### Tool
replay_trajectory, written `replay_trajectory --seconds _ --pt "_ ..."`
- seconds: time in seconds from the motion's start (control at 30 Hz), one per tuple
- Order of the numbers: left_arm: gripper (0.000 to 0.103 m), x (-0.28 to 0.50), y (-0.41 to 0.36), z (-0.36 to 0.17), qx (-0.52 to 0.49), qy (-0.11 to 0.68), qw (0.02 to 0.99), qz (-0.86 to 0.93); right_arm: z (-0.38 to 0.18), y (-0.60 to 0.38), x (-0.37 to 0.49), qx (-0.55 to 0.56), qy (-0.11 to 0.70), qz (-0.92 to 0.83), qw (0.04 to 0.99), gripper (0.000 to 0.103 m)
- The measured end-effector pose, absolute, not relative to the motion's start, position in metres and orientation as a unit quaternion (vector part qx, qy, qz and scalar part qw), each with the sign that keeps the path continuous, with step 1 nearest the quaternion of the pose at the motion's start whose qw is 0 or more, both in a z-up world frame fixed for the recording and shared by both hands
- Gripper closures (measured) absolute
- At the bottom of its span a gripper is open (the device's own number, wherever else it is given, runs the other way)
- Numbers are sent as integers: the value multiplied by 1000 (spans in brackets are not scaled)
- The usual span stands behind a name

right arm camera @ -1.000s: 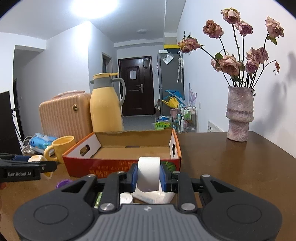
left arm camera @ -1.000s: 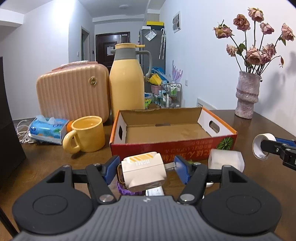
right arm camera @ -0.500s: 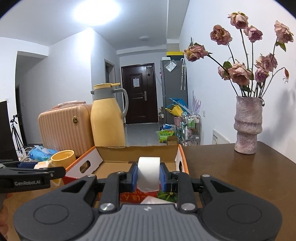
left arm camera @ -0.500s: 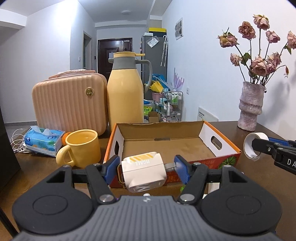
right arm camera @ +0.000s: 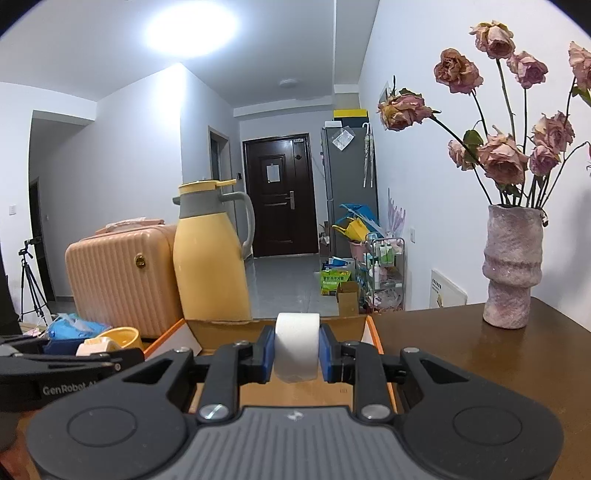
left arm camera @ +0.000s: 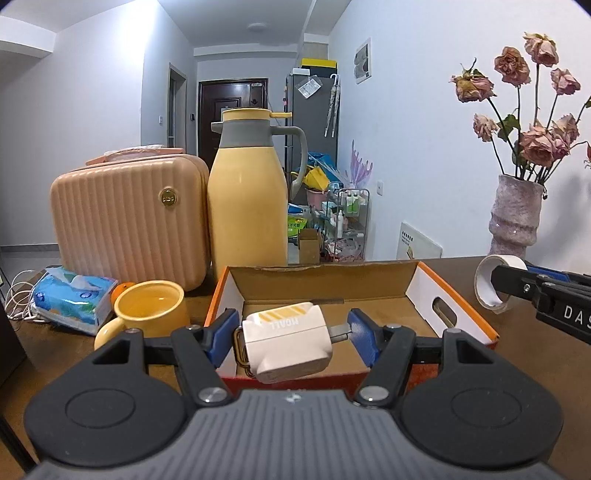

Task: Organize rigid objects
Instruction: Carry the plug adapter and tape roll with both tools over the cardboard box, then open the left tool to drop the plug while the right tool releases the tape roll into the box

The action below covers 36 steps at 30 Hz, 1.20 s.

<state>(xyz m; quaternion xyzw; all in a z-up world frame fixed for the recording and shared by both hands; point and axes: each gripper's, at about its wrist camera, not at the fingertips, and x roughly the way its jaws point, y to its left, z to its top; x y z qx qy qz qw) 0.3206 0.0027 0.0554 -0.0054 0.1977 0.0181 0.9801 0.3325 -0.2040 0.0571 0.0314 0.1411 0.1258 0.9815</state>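
White walls (right arm camera: 129,155) enclose a hallway with a grey floor (right arm camera: 291,284) that leads to a dark door (right arm camera: 280,195) at the far end. A bright ceiling light (right arm camera: 190,29) glows above. Right of the door stands a grey cabinet (right arm camera: 349,177), with a wire rack (right arm camera: 386,273) nearer. A dark brown table (right arm camera: 461,354) fills the near right.

- left wrist view: sits low on the left gripper (left arm camera: 291,332), looking forward along its fingers and slightly down over the near edge of the cardboard box (left arm camera: 421,291), close to it.
- right wrist view: sits on the right gripper (right arm camera: 296,350), facing the same way, more level, also close behind the box (right arm camera: 369,325).
- each camera catches the other gripper at its frame edge: the right gripper (left arm camera: 517,286) at the right of the left view, the left gripper (right arm camera: 92,354) at the left of the right view.
- both share the box, yellow jug (left arm camera: 247,206), pink case (left arm camera: 125,225), vase (left arm camera: 513,218), table (right arm camera: 461,354) and dark door (right arm camera: 280,195) down the hallway.
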Motion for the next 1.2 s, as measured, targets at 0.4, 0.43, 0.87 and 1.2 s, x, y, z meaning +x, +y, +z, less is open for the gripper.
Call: replay_trajectory --seconds 0.4,0.43,0.87,1.2 --pt "37 369 3 52 -5 206 978 23 50 -198 387 19 188 135 973 79" --pt "37 374 3 51 -5 208 978 24 48 -198 391 19 193 136 972 79" --pt "37 407 12 27 -8 235 971 34 24 -189 426 8 238 144 960 79" --pt "37 425 22 12 -12 254 966 40 5 -187 438 1 259 142 955 79"
